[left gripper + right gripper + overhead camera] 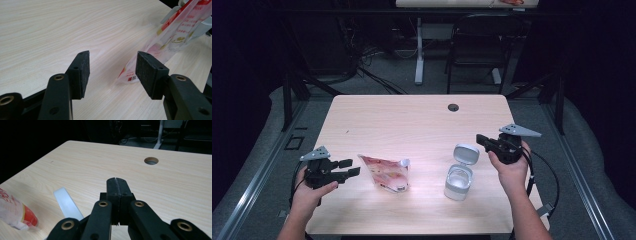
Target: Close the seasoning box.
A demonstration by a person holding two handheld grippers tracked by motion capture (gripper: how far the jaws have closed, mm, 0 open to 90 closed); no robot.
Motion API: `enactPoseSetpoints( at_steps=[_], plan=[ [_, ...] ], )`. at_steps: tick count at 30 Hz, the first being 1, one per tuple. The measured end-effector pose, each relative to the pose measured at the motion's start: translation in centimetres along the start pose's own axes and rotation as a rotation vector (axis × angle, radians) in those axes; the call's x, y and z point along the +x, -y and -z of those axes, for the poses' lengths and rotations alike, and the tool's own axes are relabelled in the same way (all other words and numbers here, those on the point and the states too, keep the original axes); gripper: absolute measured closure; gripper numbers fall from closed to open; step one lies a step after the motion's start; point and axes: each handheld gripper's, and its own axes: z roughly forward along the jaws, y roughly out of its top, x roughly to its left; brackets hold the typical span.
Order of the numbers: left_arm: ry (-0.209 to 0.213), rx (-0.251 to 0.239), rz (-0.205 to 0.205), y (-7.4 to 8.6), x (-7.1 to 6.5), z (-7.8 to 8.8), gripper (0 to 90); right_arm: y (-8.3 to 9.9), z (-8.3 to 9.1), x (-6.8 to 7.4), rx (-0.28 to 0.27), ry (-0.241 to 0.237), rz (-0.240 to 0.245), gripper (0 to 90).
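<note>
My left gripper (349, 167) sits at the lower left of the high view, jaws standing well apart with nothing between them. In the left gripper view the pads (81, 72) frame bare wood, and the plastic pouch (160, 47) starts just past the right-hand pad and runs away toward the upper right of the frame. So the pouch lies ahead and a little to the right of those jaws, close but not touching. In the high view the pouch (385, 173) lies flat in the lower middle, its long axis running roughly left to right, with its near corner pointing at my left gripper. That hand is clearly the nearer one; I judge a short push forward with a slight turn to the right would bring the pouch edge between the pads.

My right gripper (482, 140) is right of centre, jaws pressed fully together and holding nothing; the right gripper view shows the two pads (117, 185) meeting edge to edge over bare table. Just left of it in the high view stands the small white container (458, 181) with its hinged lid (465, 154) tipped open, near the gripper but apart.

The table (402, 120) is pale wood with a cable hole (453, 107) toward its far edge. Beyond it the room is dark, with a chair (477, 45) and a white desk leg (419, 50).
</note>
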Motion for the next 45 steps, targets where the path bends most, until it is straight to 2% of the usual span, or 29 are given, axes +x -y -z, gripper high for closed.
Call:
enactPoseSetpoints(
  at_steps=[12, 21, 29, 36, 45],
  plan=[
    [-0.004, 0.000, -0.001, 0.0, 0.0, -0.1, 45.4, 0.9, 0.0, 0.5, 0.002, -0.016, -0.010, 90.0],
    [-0.009, -0.002, 0.004, 0.0, 0.0, -0.1, 45.4, 1.3, 0.1, 1.3, -0.011, -0.049, -0.019, 90.0],
    [-0.010, -0.006, 0.006, 0.0, 0.1, 0.2, 45.4, 2.0, 0.6, 2.4, -0.013, -0.072, -0.003, 90.0],
    [-0.014, -0.008, 0.007, 0.0, 0.1, 0.3, 45.4, 3.6, 1.5, 4.0, -0.006, -0.106, 0.021, 90.0],
    [-0.026, -0.028, 0.013, -0.1, 0.3, 0.9, 45.4, 4.7, 2.8, 4.9, -0.022, -0.103, 0.039, 89.6]
  ],
)
